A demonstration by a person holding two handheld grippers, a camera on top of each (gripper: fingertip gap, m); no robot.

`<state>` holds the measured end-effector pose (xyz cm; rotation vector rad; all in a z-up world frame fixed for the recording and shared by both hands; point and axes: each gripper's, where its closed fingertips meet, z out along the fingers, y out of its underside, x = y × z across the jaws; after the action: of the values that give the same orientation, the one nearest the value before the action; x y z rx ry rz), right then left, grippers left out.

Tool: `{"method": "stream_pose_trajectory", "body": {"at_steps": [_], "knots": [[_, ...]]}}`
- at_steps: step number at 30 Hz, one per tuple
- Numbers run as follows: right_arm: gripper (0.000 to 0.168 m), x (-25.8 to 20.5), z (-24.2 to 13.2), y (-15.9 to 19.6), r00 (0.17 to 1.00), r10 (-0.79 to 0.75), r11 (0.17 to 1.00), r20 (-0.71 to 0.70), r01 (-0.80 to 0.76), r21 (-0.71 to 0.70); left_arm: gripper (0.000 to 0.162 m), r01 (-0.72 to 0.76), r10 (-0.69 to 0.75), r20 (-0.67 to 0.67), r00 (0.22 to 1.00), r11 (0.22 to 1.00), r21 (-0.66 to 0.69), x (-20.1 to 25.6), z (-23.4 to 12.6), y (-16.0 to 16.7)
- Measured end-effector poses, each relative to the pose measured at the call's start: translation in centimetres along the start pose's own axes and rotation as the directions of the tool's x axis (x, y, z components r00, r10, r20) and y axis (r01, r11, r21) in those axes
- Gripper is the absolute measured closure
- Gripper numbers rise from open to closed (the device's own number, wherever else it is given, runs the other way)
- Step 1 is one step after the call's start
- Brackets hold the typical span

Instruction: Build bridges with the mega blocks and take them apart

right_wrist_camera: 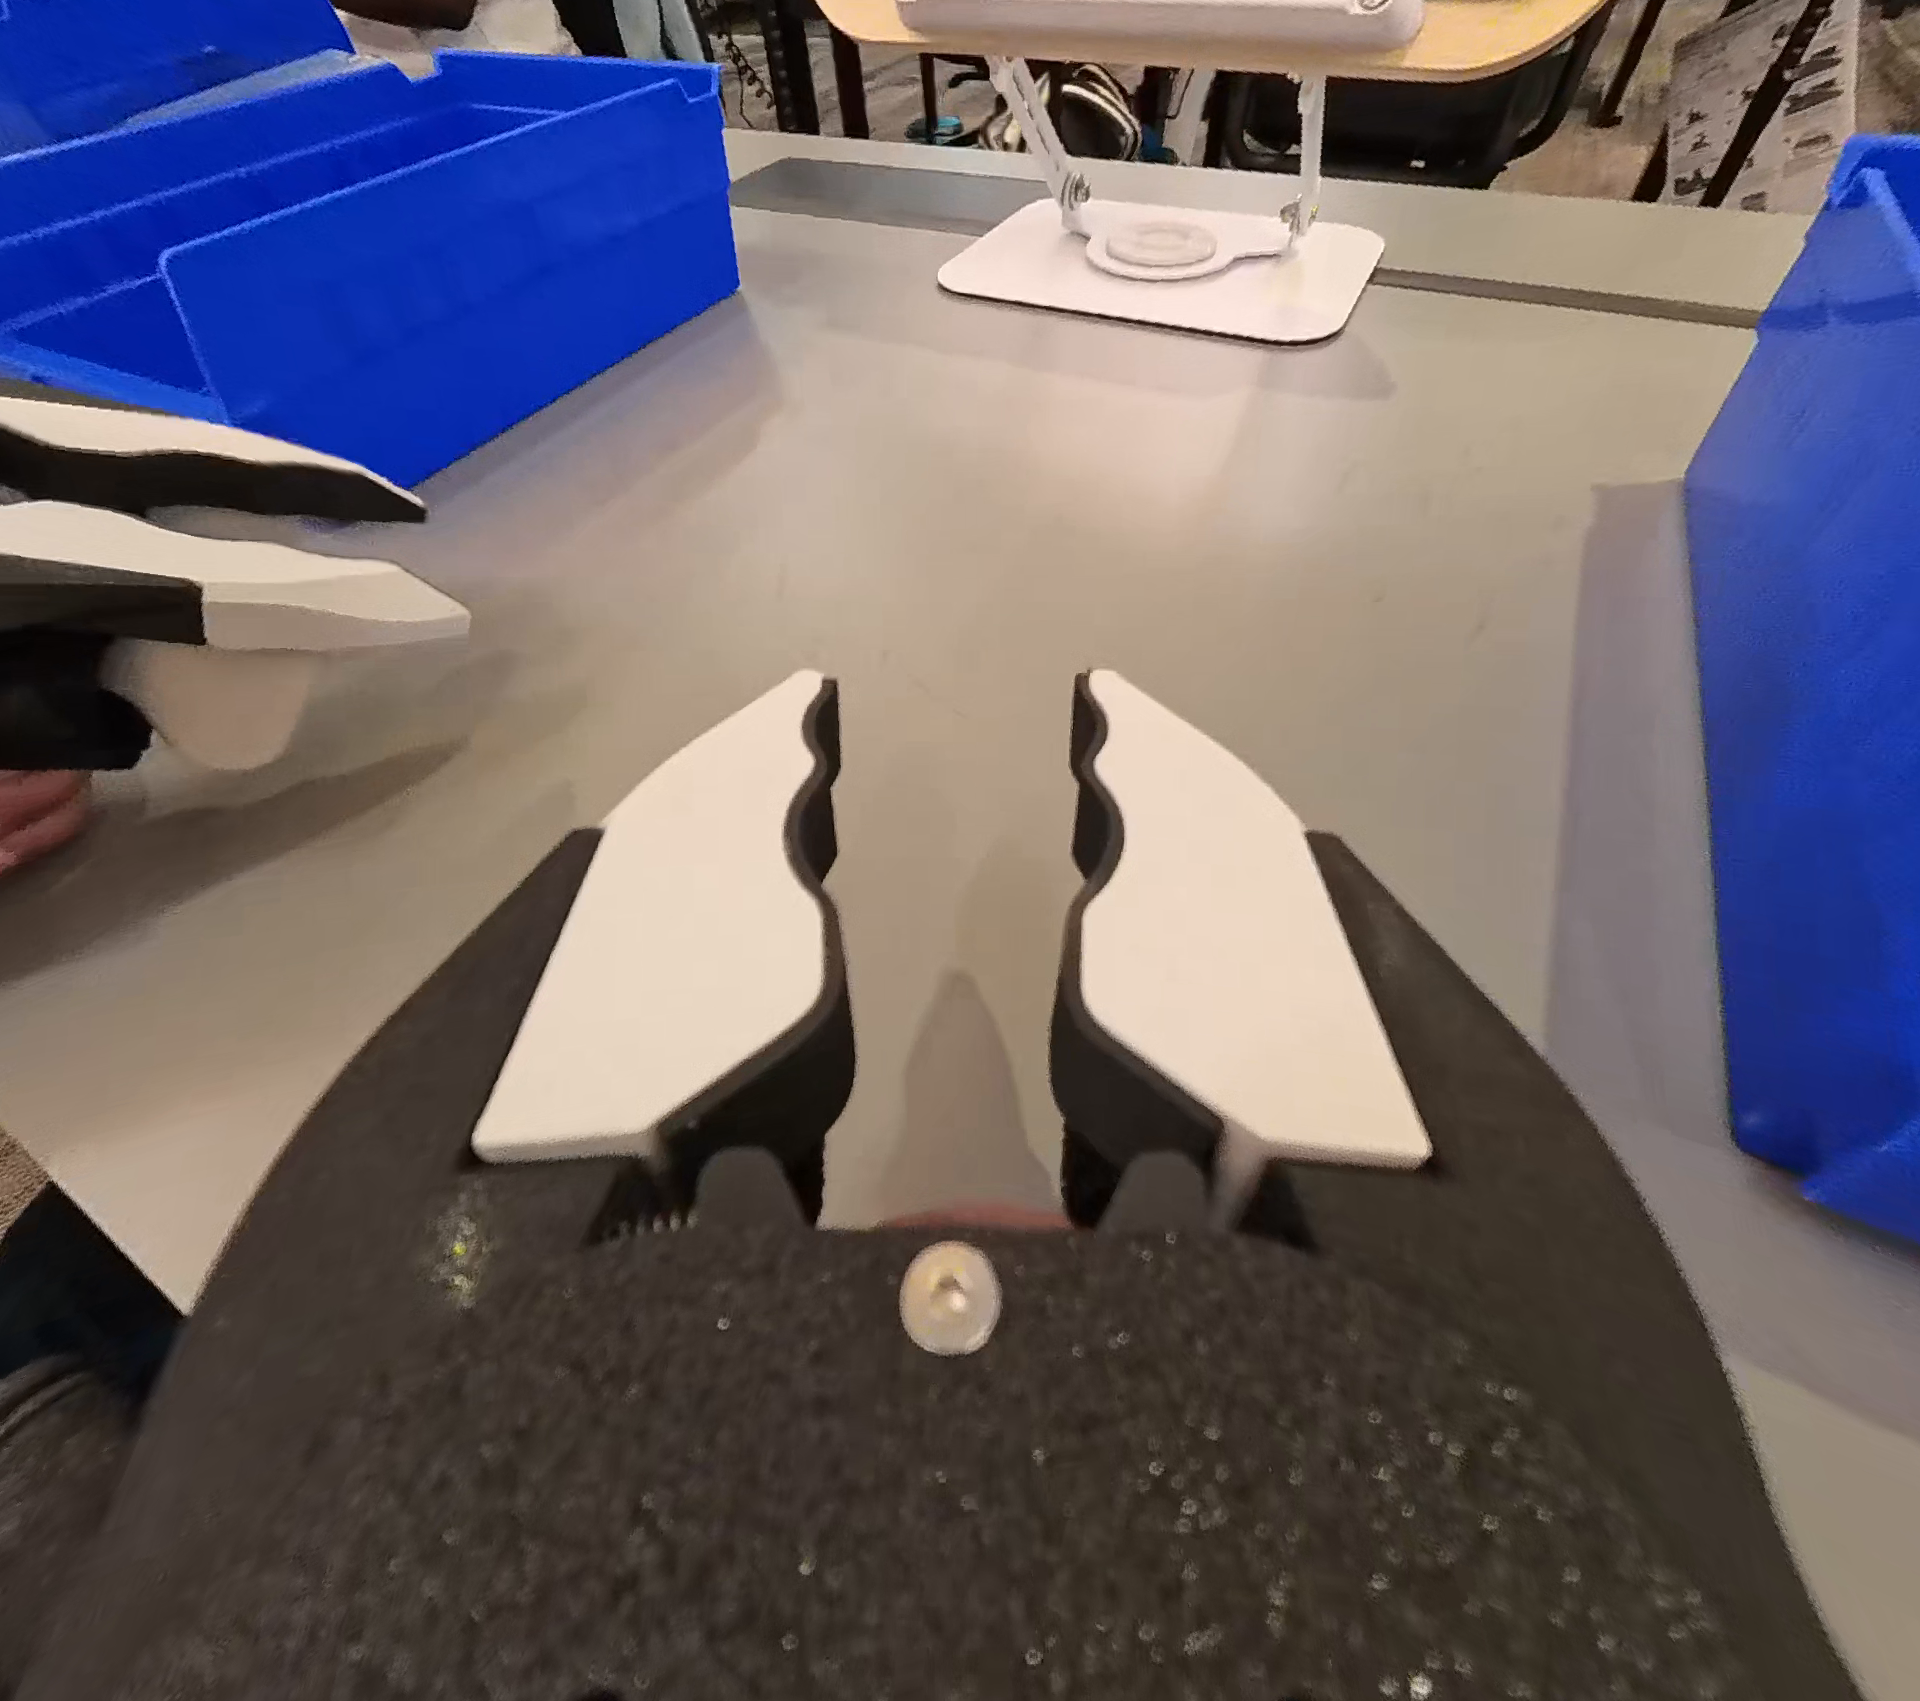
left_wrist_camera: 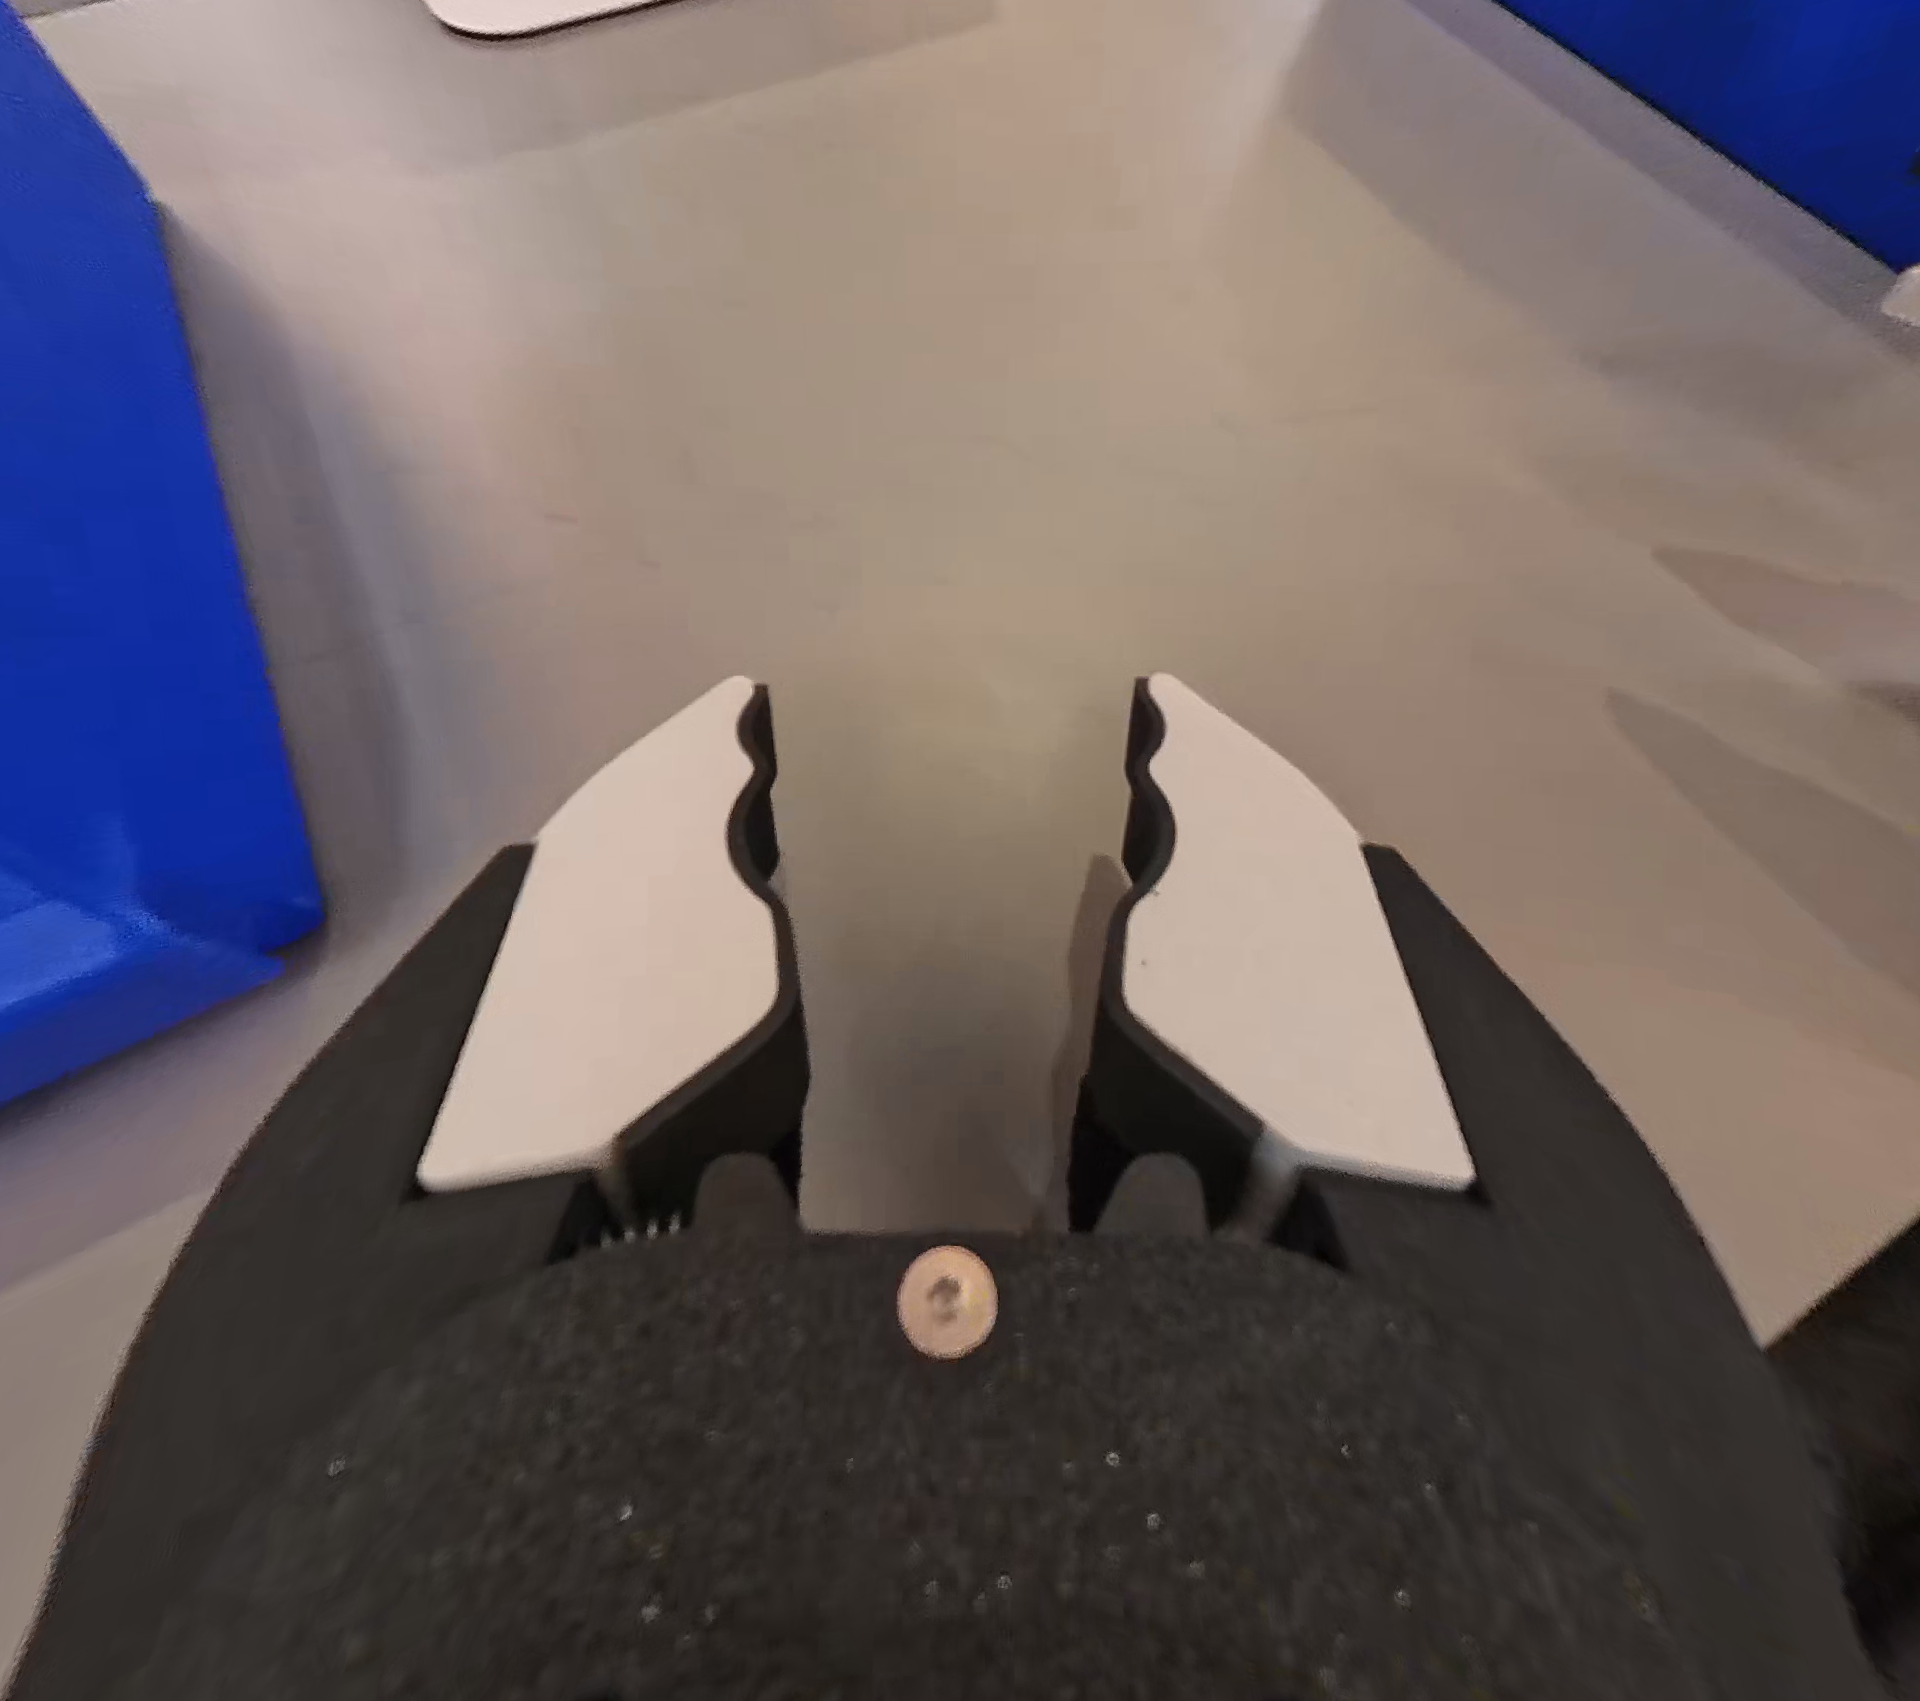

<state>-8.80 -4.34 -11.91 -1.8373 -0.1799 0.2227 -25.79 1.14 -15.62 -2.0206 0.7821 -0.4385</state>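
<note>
At the far left of the right wrist view stands a blue divided bin [right_wrist_camera: 416,269], its compartments open toward the camera; no mega blocks are visible in the compartments that show, and none lies on the grey bench [right_wrist_camera: 1039,508]. The location of the blocks therefore cannot be determined from either view; the bins are the probable source. Just in front of that bin hovers the left gripper [right_wrist_camera: 436,550], seen from the side, jaws parted and holding nothing. Its own wrist view confirms this: the left gripper [left_wrist_camera: 951,706] has a clear gap between its jaws, with only bare bench between them. At centre, the right gripper [right_wrist_camera: 954,695] is likewise parted and empty, aimed along the bench toward the white base of a document stand [right_wrist_camera: 1164,269] at the far edge. At the right edge stands a second blue bin [right_wrist_camera: 1818,716], whose interior is hidden. The left gripper is the nearer to the divided bin, the right gripper to the second bin. If blocks are to be fetched, each gripper probably turns outward toward its own bin. A block's long axis cannot be stated.
</note>
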Motion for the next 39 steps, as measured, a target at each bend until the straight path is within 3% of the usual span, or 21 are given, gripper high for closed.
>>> {"method": "stream_pose_trajectory", "body": {"at_steps": [7, 15, 18, 21, 24, 28, 32, 33, 35, 36, 39], "knots": [[0.126, -0.3, 0.2, 0.2, 1.000, -0.012, 1.000, 0.014, 0.012, -0.021, 0.098, -0.058, 0.057, 0.052, 0.997, 0.998, 0.012, -0.2, 0.1, -0.1], [0.126, -0.2, 0.3, 0.3, 1.000, 0.005, 1.000, 0.025, -0.004, -0.029, 0.096, -0.096, 0.096, 0.047, 0.994, 0.995, -0.017, 0.3, 0.5, 0.4], [0.124, 0.2, -0.5, -0.5, 1.000, 0.004, 1.000, 0.029, -0.003, -0.008, 0.095, -0.069, 0.069, -0.011, 0.998, 0.998, 0.006, 2.2, 0.8, -0.3], [0.123, 4.3, -4.2, -3.1, 0.993, -0.031, 0.995, -0.114, 0.041, 0.091, 0.087, -0.033, 0.039, -0.187, 0.982, 0.999, 0.036, 8.2, 1.8, -2.9], [0.122, 11.6, -9.5, -4.2, 0.941, -0.017, 0.984, -0.339, 0.076, 0.160, 0.084, -0.078, 0.109, -0.313, 0.944, 0.991, 0.109, 16.0, 3.8, -6.8], [0.119, 20.7, -15.8, -2.8, 0.829, 0.088, 0.977, -0.552, 0.035, 0.208, 0.087, -0.103, 0.158, -0.274, 0.949, 0.973, 0.207, 24.3, 8.9, -11.0], [0.110, 25.5, -17.5, -0.1, 0.772, 0.146, 0.985, -0.619, -0.055, 0.163, 0.086, -0.034, 0.069, -0.227, 0.971, 0.987, 0.155, 28.2, 14.0, -12.3], [0.111, 26.4, -17.6, 0.5, 0.756, 0.143, 0.987, -0.639, -0.065, 0.144, 0.091, 0.010, 0.020, -0.240, 0.971, 0.992, 0.123, 28.6, 14.7, -12.2], [0.109, 27.7, -17.0, 1.6, 0.753, 0.147, 0.989, -0.641, -0.112, 0.096, 0.120, 0.110, -0.083, -0.310, 0.947, 0.991, 0.072, 29.0, 15.1, -12.0], [0.109, 27.8, -16.4, 2.1, 0.768, 0.161, 0.987, -0.620, -0.142, 0.081, 0.122, 0.147, -0.123, -0.308, 0.943, 0.987, 0.056, 28.7, 15.1, -11.9], [0.112, 27.1, -14.0, 3.1, 0.802, 0.196, 0.978, -0.564, -0.200, 0.055, 0.138, 0.154, -0.139, -0.185, 0.973, 0.986, 0.068, 26.2, 15.0, -11.9]]}}
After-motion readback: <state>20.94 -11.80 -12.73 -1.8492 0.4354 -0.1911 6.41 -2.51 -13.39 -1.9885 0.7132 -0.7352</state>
